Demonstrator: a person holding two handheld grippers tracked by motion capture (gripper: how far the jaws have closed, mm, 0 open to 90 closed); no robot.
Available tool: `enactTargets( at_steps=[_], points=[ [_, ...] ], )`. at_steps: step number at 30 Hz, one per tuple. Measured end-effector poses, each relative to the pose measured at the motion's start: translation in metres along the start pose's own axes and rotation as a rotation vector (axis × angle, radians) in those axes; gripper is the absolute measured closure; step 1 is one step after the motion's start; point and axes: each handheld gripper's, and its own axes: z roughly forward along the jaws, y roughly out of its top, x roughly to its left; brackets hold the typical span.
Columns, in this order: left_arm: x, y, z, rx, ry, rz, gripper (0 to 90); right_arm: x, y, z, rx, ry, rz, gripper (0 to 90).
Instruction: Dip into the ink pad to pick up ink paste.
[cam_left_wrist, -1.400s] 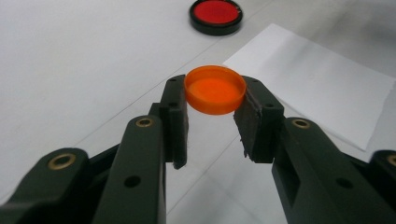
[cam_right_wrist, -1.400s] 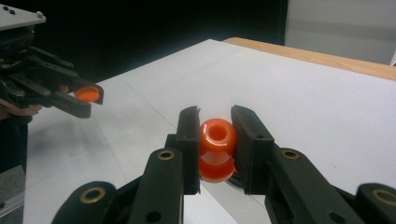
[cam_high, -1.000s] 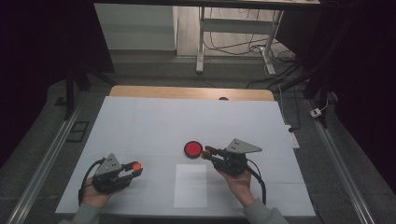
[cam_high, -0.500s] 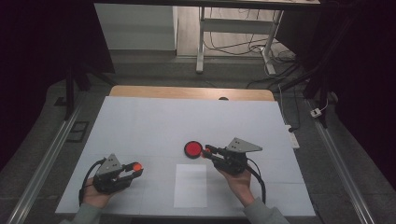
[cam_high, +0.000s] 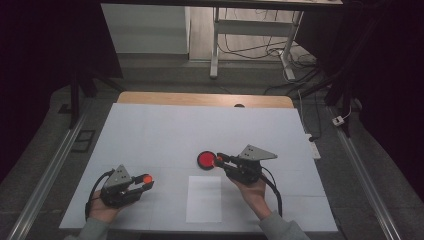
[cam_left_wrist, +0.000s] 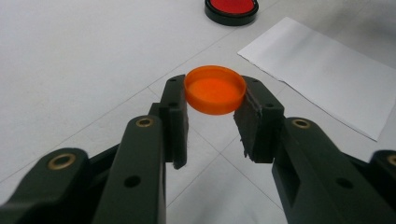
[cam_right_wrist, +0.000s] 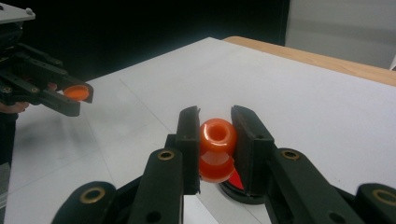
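Left claw (cam_left_wrist: 211, 123): clamps orange cap (cam_left_wrist: 215, 89) by its rim, above bench (cam_high: 165, 130) | Right claw (cam_right_wrist: 215, 123): grips orange stamp (cam_right_wrist: 217, 149) at its waist, over red pad (cam_high: 206, 160) | Handling: light, rigid, smooth plastic; likely slippery.

A lab — white-covered table (cam_high: 165, 130) on floor rails (cam_high: 45, 180); loose cables (cam_high: 250, 47) behind.
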Motion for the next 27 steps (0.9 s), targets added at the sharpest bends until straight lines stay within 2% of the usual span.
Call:
enactTargets(
  at_steps=[7,17,23,27],
  points=[
    [-0.002,0.001,0.002,0.004,-0.005,0.004,65.0,-0.003,0.001,0.01,0.02,-0.007,0.002,72.5],
    [-0.003,0.001,0.004,0.012,-0.011,0.009,64.9,-0.01,-0.001,0.036,0.073,-0.023,-0.015,72.5],
    [-0.003,0.002,0.004,0.01,-0.013,0.004,65.0,-0.012,-0.002,0.042,0.096,-0.034,-0.031,72.5],
    [-0.002,0.002,0.005,0.013,-0.014,0.005,65.0,-0.016,-0.004,0.048,0.111,-0.042,-0.025,72.4]
  ],
)
